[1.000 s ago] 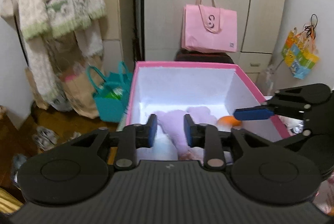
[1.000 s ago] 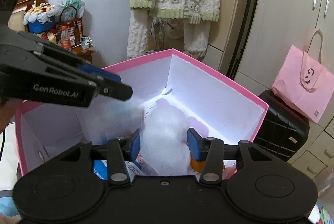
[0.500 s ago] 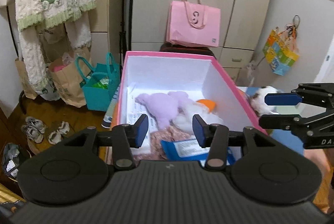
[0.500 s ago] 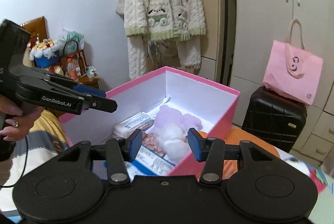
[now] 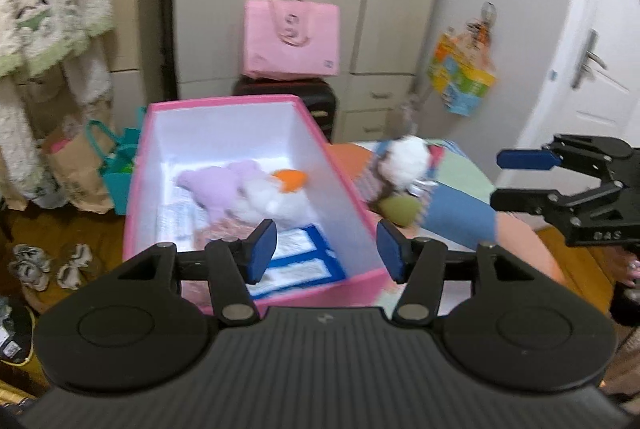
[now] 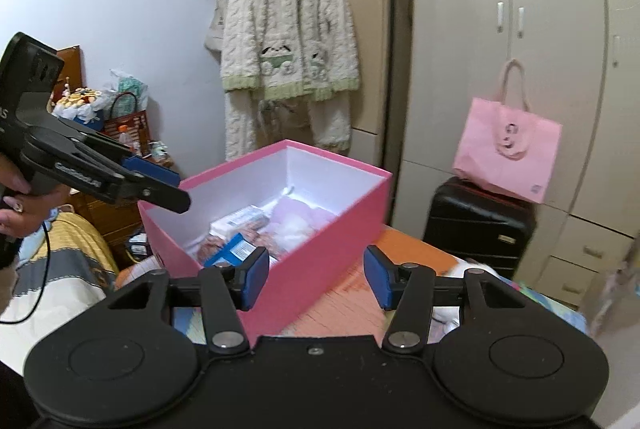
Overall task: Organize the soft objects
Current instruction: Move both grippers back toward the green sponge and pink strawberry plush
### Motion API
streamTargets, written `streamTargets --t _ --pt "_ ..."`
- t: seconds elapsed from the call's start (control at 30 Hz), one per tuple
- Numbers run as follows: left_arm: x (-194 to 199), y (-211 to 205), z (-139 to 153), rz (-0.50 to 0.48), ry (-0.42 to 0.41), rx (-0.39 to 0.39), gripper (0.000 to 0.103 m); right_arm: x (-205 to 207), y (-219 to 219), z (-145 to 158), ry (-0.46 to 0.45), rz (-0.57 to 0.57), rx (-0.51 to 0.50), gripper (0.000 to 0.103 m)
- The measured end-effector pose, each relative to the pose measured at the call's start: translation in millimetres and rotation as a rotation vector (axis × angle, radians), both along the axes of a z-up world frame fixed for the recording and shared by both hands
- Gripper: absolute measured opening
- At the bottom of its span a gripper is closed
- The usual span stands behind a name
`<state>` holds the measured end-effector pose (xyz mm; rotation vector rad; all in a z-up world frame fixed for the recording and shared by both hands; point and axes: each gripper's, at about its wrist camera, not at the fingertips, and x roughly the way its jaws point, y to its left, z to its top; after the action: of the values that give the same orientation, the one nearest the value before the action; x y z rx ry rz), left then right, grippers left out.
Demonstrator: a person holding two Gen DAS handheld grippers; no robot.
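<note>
A pink box point(image 5: 344, 185) with white inner walls stands on the bed. In it lie a purple plush point(image 5: 216, 185), a white plush point(image 5: 276, 203) with an orange part point(image 5: 292, 179), and flat packets point(image 5: 296, 253). A white and brown plush toy point(image 5: 404, 157) lies on the bed right of the box, a green soft piece point(image 5: 400, 211) beside it. My left gripper point(image 5: 326, 249) hangs back from the box's near end, jaws opening, nothing between them. My right gripper point(image 6: 316, 277) is off the box's right corner point(image 6: 328, 241), jaws also opening and empty. Each shows in the other's view: left gripper point(image 6: 182, 187), right gripper point(image 5: 516, 179).
A pink tote bag point(image 5: 292, 37) sits on a black suitcase point(image 6: 476, 225) against the wardrobe point(image 6: 520, 29). A fluffy robe point(image 6: 288, 45) hangs on the left. A teal bag point(image 5: 118, 169), a paper bag point(image 5: 72, 173) and shoes point(image 5: 48, 261) are on the floor.
Both grippers have drawn back and up from inside the box, and their jaws have widened. The white plush seen between the right jaws earlier now lies beside the purple one.
</note>
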<state>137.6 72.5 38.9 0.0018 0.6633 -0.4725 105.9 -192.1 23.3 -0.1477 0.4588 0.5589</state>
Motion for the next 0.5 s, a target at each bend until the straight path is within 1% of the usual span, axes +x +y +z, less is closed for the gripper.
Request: streamTargets --t 0.27,0.5 --pt "-15 -47 0 -0.111 0.008 0.013 0.061 -29 -38 -4 -0.029 -0.065 -0.019 0.060" --pt "-14 -87 -5 -0.188 0.036 0.029 0.063 -34 -70 -15 -0.020 -0.111 0.001 0.061"
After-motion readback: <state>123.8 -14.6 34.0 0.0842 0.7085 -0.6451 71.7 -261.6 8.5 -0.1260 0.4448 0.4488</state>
